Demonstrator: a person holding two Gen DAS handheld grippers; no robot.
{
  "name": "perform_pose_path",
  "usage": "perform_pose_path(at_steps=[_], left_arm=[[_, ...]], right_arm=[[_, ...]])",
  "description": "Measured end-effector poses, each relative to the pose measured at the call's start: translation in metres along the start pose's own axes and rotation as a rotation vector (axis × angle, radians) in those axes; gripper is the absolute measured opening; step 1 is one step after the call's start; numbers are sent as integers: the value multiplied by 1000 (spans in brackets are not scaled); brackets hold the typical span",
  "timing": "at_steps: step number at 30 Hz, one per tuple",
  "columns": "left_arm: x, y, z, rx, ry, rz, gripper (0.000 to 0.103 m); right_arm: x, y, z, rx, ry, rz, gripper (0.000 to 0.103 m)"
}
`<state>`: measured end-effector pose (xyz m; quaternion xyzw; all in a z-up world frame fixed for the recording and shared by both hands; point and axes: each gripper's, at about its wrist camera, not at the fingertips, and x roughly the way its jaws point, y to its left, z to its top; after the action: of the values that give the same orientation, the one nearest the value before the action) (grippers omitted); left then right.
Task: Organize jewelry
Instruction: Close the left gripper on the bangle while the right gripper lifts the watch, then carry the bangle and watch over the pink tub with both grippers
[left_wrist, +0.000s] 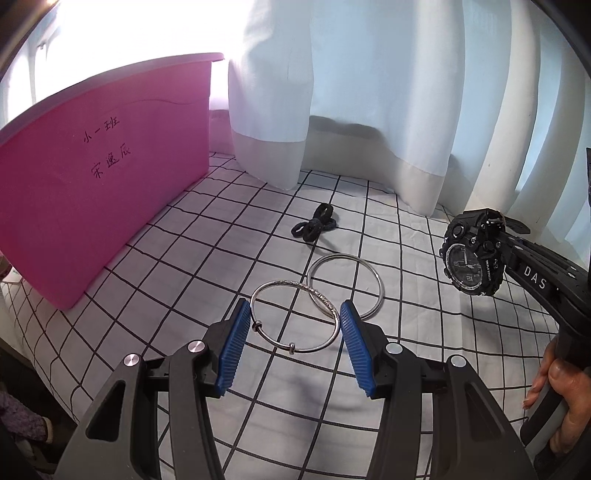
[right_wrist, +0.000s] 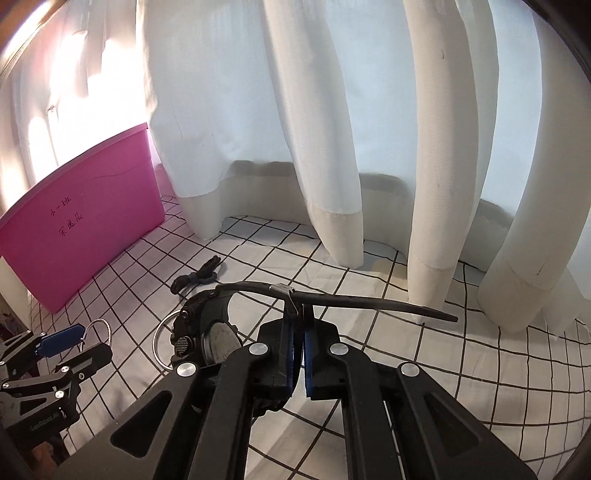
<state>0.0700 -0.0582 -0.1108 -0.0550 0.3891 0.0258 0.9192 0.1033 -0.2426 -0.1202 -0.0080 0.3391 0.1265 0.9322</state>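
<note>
Left claw (left_wrist: 291, 328) is spread wide right around the engraved silver bangle (left_wrist: 295, 317) — nearer arm for it — while the right claw (right_wrist: 299, 332) pinches the black watch (left_wrist: 472, 258) strap, up off the bed.

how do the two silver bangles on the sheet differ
The nearer bangle has a textured stretch on its band and two small sliding beads; the farther bangle is a plain smooth ring. The nearer bangle lies between the open fingers of the left gripper; the farther bangle lies just beyond them. The nearer bangle overlaps the farther one's edge. Both are thin silver hoops lying flat on the checked sheet.
</note>
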Motion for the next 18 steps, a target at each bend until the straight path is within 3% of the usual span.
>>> perform_pose_path(at_steps=[10,18], left_arm=[[-75,11,49,-29,-85,22,49],[-151,48,92,-98,-194,64,49]], right_arm=[[-60,20,50,-41,-77,50,4],[-96,70,104,-124,-131,145,4]])
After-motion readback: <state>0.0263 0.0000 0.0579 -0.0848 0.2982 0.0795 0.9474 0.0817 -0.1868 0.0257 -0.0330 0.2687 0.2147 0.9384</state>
